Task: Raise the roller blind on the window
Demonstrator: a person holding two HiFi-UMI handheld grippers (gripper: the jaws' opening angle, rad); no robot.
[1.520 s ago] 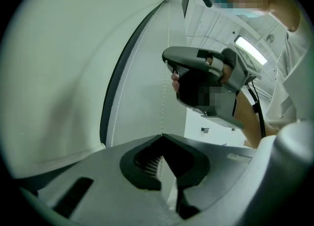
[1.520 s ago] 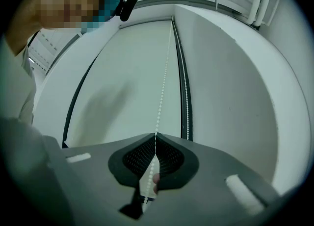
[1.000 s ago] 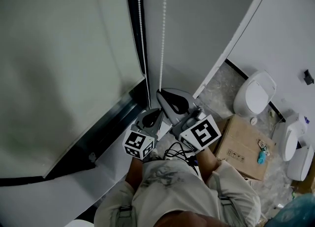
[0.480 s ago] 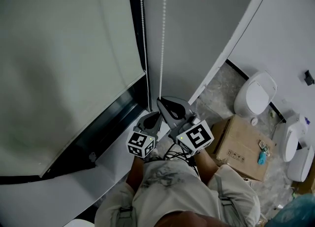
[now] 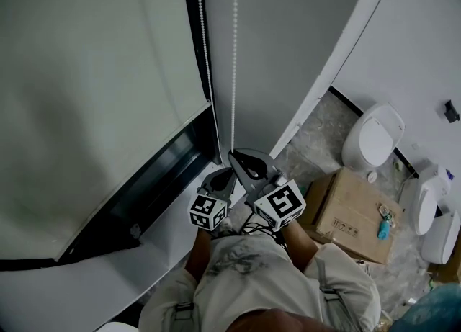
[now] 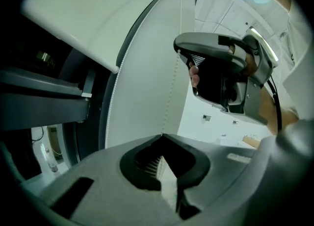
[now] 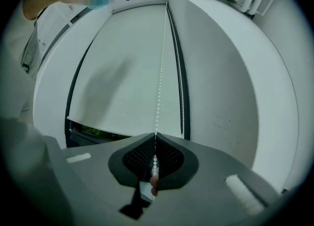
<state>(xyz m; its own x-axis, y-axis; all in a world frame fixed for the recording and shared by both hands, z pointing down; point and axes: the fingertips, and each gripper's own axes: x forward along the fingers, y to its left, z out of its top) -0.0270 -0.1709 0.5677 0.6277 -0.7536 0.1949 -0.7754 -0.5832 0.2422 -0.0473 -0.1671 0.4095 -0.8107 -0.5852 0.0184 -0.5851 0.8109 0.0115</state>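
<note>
The pale roller blind [image 5: 94, 107] covers most of the window, and its bottom bar hangs above a dark gap. Two strands of white bead chain [image 5: 234, 71] hang beside it. My right gripper [image 5: 233, 154] is shut on the right-hand strand; in the right gripper view the chain [image 7: 159, 83] runs down into the closed jaws of my right gripper [image 7: 155, 134]. My left gripper [image 5: 229, 172] sits just under it. In the left gripper view the same strand [image 6: 170, 97] drops from the right gripper [image 6: 182, 53] into the shut tips of my left gripper [image 6: 162, 135].
The dark window frame and sill [image 5: 144, 186] run under the blind. A cardboard box [image 5: 353, 212] with a small blue item [image 5: 383, 228] lies on the floor at right, beside white ceramic fixtures [image 5: 374, 136]. A grey wall panel stands behind the chain.
My right gripper has come down along the chain and closer to the left gripper. The left gripper has barely shifted.
</note>
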